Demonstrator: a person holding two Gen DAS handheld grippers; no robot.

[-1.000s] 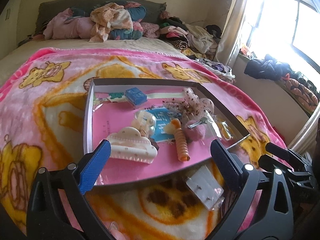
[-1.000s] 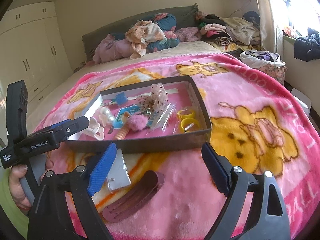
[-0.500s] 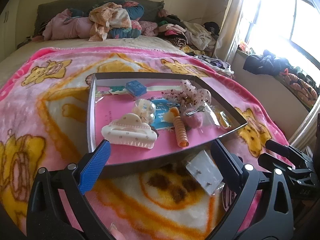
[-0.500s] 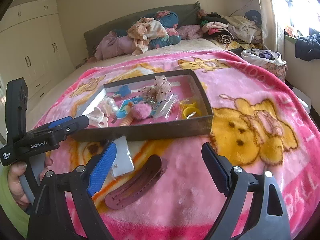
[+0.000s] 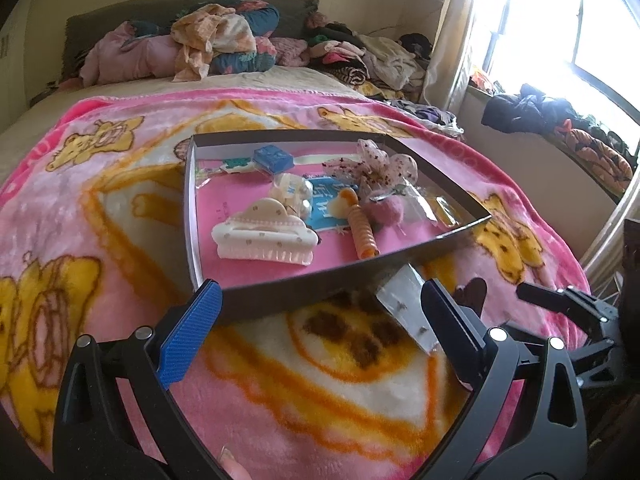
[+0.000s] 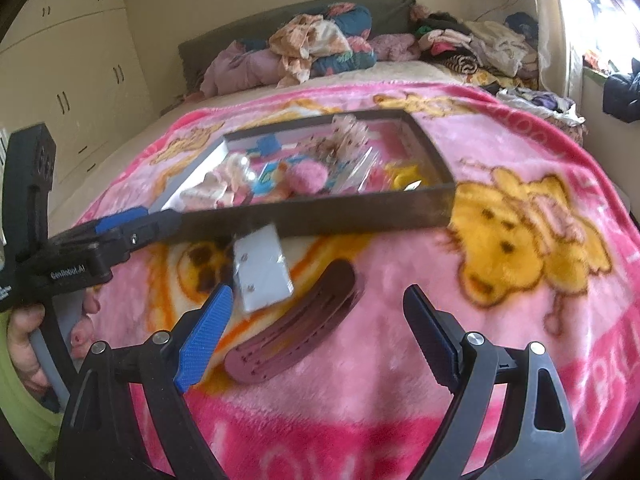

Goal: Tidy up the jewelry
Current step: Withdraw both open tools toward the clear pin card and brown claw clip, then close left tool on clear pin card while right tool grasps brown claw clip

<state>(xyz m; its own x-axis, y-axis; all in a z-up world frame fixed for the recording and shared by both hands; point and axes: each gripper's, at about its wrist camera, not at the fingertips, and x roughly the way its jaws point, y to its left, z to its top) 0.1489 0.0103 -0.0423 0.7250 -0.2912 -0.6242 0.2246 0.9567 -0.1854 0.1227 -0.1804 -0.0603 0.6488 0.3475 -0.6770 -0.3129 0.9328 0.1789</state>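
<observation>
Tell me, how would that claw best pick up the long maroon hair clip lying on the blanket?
Probably across its narrow middle. The maroon hair clip lies flat on the blanket, long and curved, running diagonally in front of the open right claw. Coming from above, with the fingers turned to straddle its width rather than its length, looks best. The earring card sits close beside its far end, so stay clear of that.

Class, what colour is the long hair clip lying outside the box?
Dark maroon hair clip, clearest in the right wrist view.
</observation>
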